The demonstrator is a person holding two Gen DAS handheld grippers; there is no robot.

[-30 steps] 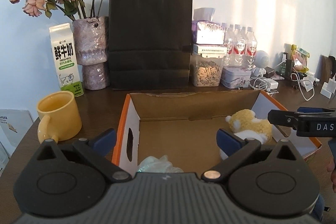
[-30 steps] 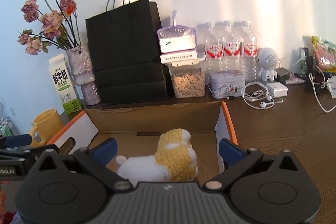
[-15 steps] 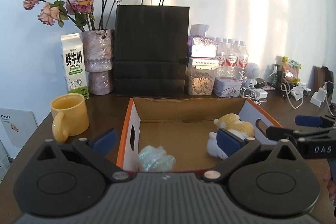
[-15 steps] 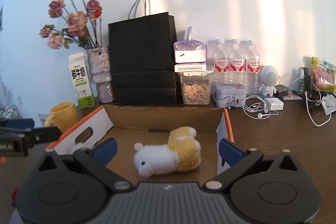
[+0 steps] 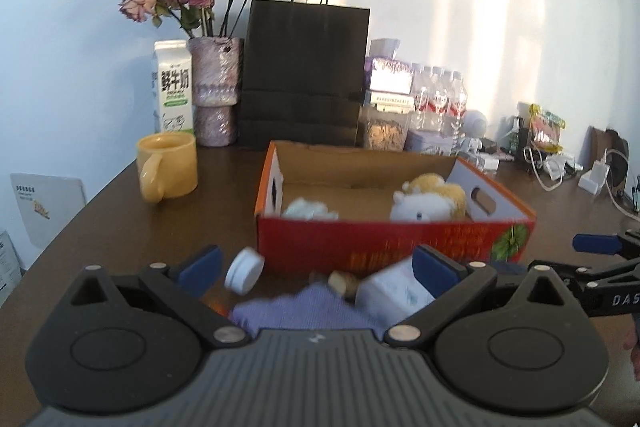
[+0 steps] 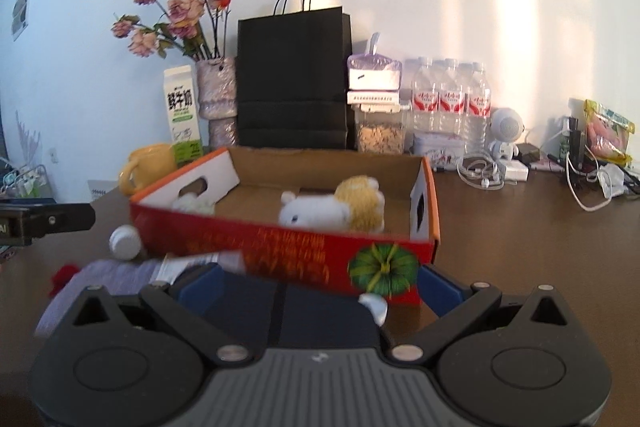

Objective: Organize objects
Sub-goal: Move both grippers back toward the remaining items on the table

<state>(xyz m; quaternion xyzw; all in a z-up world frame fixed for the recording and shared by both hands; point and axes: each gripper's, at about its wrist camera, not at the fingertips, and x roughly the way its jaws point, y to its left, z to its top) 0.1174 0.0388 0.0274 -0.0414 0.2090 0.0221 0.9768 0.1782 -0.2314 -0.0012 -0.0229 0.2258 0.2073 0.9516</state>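
Note:
An open red cardboard box (image 5: pixel 384 247) (image 6: pixel 304 255) stands mid-table. Inside lie a white-and-yellow plush toy (image 5: pixel 430 199) (image 6: pixel 336 207) and a crumpled whitish wad (image 5: pixel 308 209) (image 6: pixel 194 203). In front of the box lie a white bottle on its side (image 5: pixel 244 270) (image 6: pixel 125 242), a purple cloth (image 5: pixel 304 309) (image 6: pixel 104 279), a white carton with a cork-like stopper (image 5: pixel 390 291) and a dark flat item (image 6: pixel 304 315). My left gripper (image 5: pixel 316 267) is open and empty above the cloth. My right gripper (image 6: pixel 316 285) is open and empty before the box.
A yellow mug (image 5: pixel 168 167), milk carton (image 5: pixel 173 87), vase of dried roses (image 5: pixel 214 91), black paper bag (image 5: pixel 304 75), jars, water bottles (image 6: pixel 450 103) and a tin line the back. Cables and chargers (image 6: pixel 592 171) clutter the right. The table edge curves at the left.
Both grippers have pulled back from over the box toward the table's front. The box's red front wall and the items before it have come into view. Both stay open.

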